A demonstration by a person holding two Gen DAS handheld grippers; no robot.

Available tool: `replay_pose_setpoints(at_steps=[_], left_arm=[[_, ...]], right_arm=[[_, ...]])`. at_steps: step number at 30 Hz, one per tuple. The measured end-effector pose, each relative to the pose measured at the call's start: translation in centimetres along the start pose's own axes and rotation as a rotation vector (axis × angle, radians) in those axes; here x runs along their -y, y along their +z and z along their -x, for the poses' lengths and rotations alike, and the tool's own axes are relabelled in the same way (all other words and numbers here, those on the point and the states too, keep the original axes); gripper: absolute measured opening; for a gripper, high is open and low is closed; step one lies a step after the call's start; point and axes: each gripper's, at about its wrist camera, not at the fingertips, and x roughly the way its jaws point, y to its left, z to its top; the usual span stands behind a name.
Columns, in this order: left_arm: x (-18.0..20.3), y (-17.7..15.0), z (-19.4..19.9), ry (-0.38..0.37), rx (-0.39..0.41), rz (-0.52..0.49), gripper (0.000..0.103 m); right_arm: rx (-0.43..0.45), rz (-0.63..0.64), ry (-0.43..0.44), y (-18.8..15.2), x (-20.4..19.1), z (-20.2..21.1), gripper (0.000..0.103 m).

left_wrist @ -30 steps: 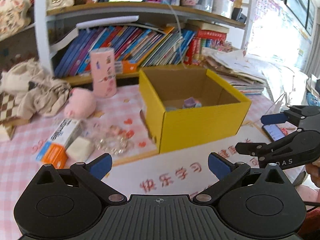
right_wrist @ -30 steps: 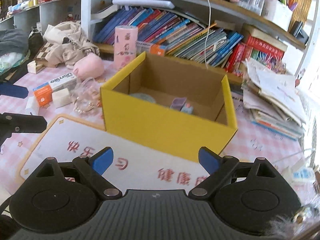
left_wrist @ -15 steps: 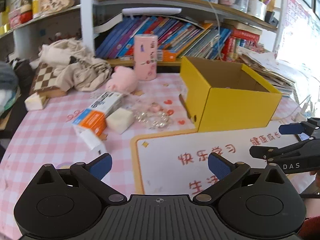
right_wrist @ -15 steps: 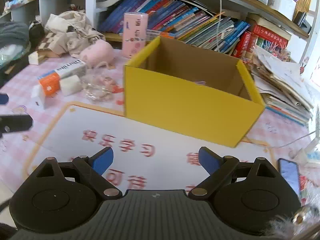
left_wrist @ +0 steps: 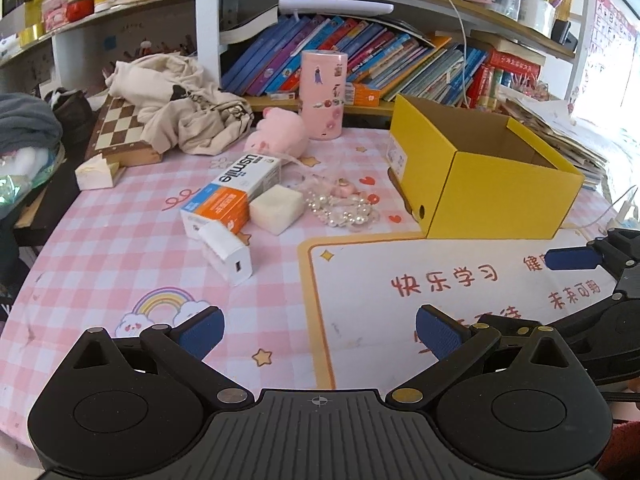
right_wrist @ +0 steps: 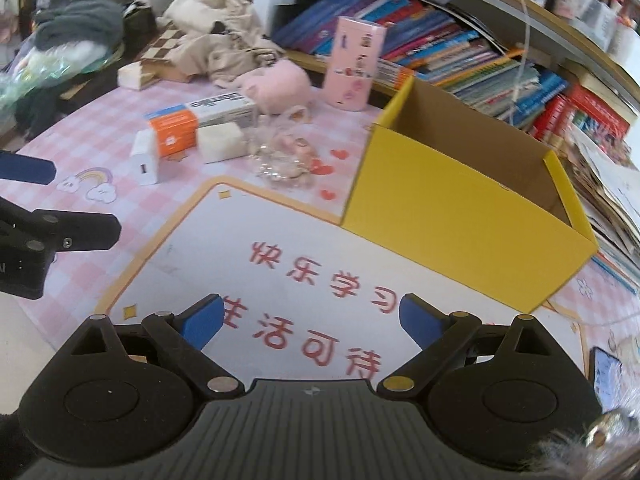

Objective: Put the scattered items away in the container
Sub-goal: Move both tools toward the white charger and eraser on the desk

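The left gripper is hovering over the near edge of the table, its blue-padded fingers spread wide and holding nothing. The right gripper is hanging above the white mat printed with red characters, its fingers likewise apart and empty.

The yellow box is standing open-topped on the right part of the table, touching the far edge of the mat; its inside is not showing from either view. The scattered items are lying in a cluster to the left of the box, toward the table's middle. The orange and white toothpaste carton is lying flat, with the white charger touching its near end and the cream block just beside its right side. The pearl bracelet is sitting between the block and the box. The pink plush toy is resting behind the carton, near the pink cylinder standing upright at the table's far edge. A chessboard and a crumpled beige garment are occupying the far left corner.
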Motion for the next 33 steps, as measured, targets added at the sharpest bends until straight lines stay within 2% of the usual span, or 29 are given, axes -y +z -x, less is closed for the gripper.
replay_pose_setpoints(at_steps=[12,19,33], left_arm=[[-2.2,-0.9,0.5,0.046,0.027,0.042,0.103],[-3.9,-1.2,0.5,0.080,0.006,0.093,0.103],[-5.2,-1.3,0.8,0.082,0.013,0.112,0.103]], right_arm=[[0.015,0.041,0.039,2.4,-1.7,-1.4,0.095],[0.016,0.088,0.060,2.0,-4.1,-1.4,0.095],[0.028,0.111,0.060,2.5,-5.2,-1.5,0.096]])
